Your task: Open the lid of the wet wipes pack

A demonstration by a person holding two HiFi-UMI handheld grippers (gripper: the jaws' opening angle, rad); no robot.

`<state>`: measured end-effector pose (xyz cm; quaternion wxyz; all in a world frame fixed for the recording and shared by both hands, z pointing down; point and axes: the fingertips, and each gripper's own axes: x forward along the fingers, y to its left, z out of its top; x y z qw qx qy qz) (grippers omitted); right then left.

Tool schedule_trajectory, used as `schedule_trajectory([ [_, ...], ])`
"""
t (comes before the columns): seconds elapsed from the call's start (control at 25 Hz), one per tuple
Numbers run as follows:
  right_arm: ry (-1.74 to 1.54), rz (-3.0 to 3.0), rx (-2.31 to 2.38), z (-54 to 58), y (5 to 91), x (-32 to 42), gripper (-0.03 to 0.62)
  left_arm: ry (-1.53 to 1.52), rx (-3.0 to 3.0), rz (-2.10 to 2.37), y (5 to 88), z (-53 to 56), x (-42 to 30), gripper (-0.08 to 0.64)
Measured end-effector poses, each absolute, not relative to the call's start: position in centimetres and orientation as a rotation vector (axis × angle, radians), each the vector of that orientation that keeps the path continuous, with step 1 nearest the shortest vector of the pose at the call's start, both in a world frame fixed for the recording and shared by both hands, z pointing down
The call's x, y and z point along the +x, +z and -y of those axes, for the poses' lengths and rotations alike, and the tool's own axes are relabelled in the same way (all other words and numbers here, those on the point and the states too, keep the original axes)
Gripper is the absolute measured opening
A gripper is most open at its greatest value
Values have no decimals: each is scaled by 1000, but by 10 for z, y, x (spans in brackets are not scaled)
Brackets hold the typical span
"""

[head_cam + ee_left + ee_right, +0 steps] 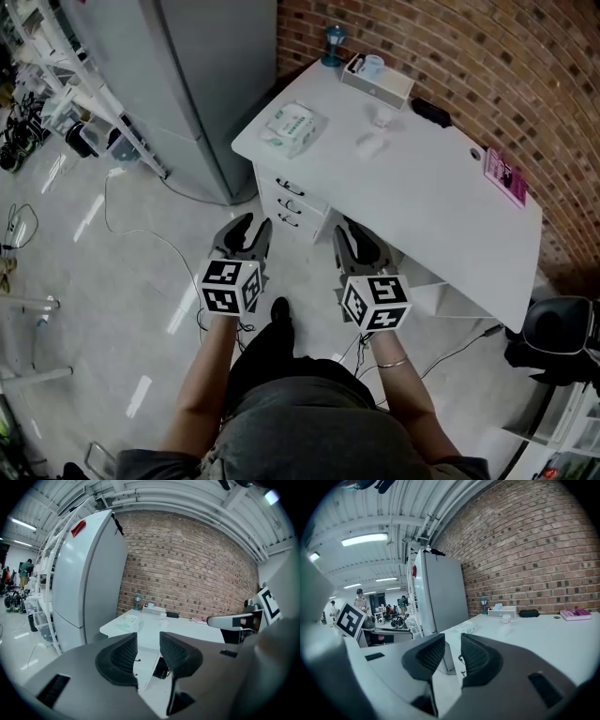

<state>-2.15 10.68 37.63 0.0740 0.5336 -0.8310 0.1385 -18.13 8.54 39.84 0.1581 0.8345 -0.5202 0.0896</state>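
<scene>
The wet wipes pack (292, 127), pale green and white, lies near the left corner of the white desk (441, 216). It also shows as a flat pack (128, 622) in the left gripper view and faintly as a pack (465, 627) in the right gripper view. My left gripper (247, 232) hovers over the floor in front of the desk's drawers, its jaws apart with nothing between them. My right gripper (354, 234) hangs beside it at the desk's front edge, jaws apart and empty too. Both are well short of the pack.
A grey fridge (202, 84) stands left of the desk. On the desk sit a white box (377, 80), a small cup (382, 114), a black case (430, 112), a pink book (504, 176) and a blue lamp (332, 45). Cables (141, 239) trail across the floor. A black chair (558, 328) stands at right.
</scene>
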Motion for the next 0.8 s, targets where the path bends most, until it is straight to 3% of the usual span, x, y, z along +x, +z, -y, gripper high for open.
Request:
schedule_trajectory([
  [0.8, 364, 2451, 1628, -14, 379, -50, 109, 279, 2417, 1453, 401, 15, -203, 140],
])
